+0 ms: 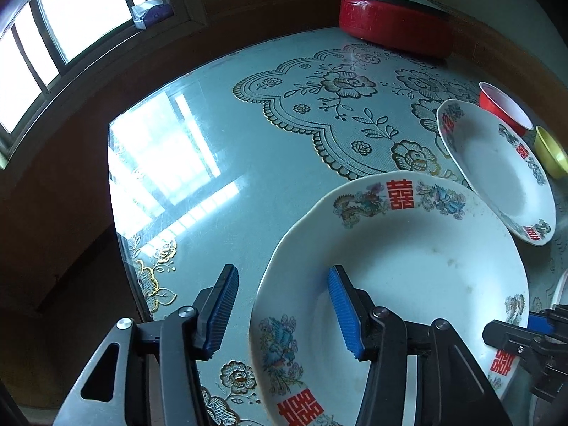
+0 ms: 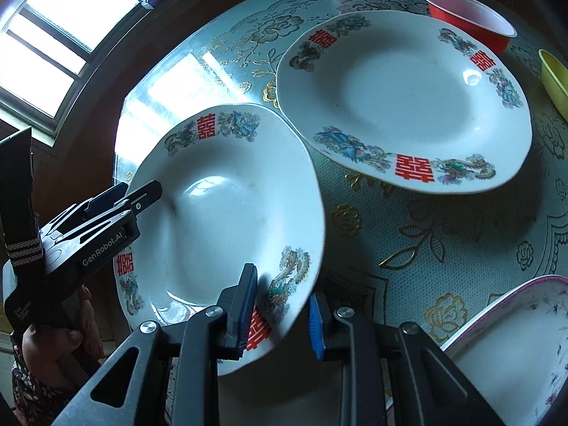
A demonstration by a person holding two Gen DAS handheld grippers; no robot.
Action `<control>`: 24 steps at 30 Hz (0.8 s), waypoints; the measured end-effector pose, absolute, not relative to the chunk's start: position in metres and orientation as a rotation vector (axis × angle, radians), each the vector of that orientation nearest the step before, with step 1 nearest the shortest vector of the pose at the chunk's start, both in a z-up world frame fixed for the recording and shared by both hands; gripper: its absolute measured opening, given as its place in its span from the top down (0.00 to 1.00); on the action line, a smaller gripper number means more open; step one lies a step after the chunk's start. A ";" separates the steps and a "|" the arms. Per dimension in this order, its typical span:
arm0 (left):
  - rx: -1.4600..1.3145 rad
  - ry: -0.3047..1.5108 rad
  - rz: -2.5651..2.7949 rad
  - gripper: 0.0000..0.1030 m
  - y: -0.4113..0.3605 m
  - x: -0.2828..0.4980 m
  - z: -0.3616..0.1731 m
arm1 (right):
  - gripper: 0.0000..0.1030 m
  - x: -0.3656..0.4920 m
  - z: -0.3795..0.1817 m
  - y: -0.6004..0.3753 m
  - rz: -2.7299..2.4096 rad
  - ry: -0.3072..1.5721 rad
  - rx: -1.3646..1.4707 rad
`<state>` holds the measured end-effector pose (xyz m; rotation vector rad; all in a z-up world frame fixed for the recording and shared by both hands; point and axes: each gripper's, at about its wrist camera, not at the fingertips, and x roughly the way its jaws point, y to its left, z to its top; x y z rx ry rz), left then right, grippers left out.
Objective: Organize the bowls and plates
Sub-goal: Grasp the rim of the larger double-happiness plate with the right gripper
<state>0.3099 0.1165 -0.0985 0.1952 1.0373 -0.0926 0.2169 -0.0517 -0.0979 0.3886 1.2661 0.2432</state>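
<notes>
A large white plate point(image 1: 408, 266) point(image 2: 227, 213) with red characters and dragon-phoenix prints hangs partly past the table's near-left edge. My right gripper point(image 2: 280, 314) is shut on its near rim and also shows at the plate's right edge point(image 1: 511, 330). My left gripper point(image 1: 284, 310) point(image 2: 136, 191) straddles the opposite rim, one finger over the plate's inside. A strip of table shows between its outer pad point(image 1: 222, 312) and the rim. A second matching plate point(image 1: 497, 163) point(image 2: 401, 96) lies beyond, beside a red bowl point(image 1: 504, 106) point(image 2: 472, 17) and a yellow bowl point(image 1: 550, 152) point(image 2: 555, 78).
The glass-topped table point(image 1: 213, 142) has a floral cloth under it. A red pot with a lid point(image 1: 394, 21) stands at the far edge. A pink-rimmed flowered dish point(image 2: 514, 337) sits at the near right. A person's hand point(image 2: 53, 340) holds the left tool.
</notes>
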 end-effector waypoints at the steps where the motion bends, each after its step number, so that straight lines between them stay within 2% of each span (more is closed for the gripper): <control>1: 0.201 1.042 -0.100 0.48 0.114 0.310 -0.100 | 0.75 0.216 -0.098 -0.053 0.243 1.265 0.393; 2: 0.201 1.045 -0.112 0.52 0.113 0.310 -0.101 | 0.75 0.216 -0.099 -0.054 0.244 1.265 0.396; 11: 0.186 1.024 -0.120 0.59 0.115 0.299 -0.098 | 0.77 0.213 -0.100 -0.066 0.243 1.275 0.432; 24: 0.134 1.016 -0.143 0.62 0.118 0.272 -0.100 | 0.84 0.192 -0.074 -0.082 0.268 1.213 0.397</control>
